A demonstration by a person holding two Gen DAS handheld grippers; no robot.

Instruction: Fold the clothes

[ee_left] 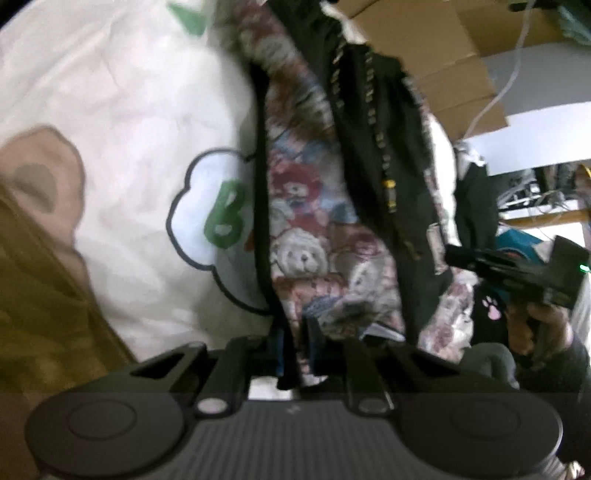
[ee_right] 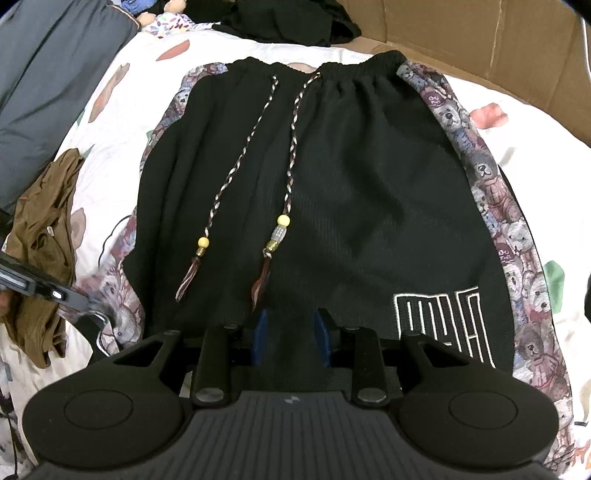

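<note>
Black shorts with teddy-bear side panels lie waistband-away on a white printed sheet, two beaded drawstrings trailing down the front. My right gripper sits at the near hem, its blue pads holding black cloth between them. The left gripper is at the shorts' left leg edge. In the left wrist view my left gripper is shut on the bear-print panel, which hangs lifted and blurred. The right gripper shows there too, in a hand.
A crumpled brown garment lies left of the shorts, and a grey garment is beyond it. A black garment sits past the waistband. Cardboard boxes border the far right side.
</note>
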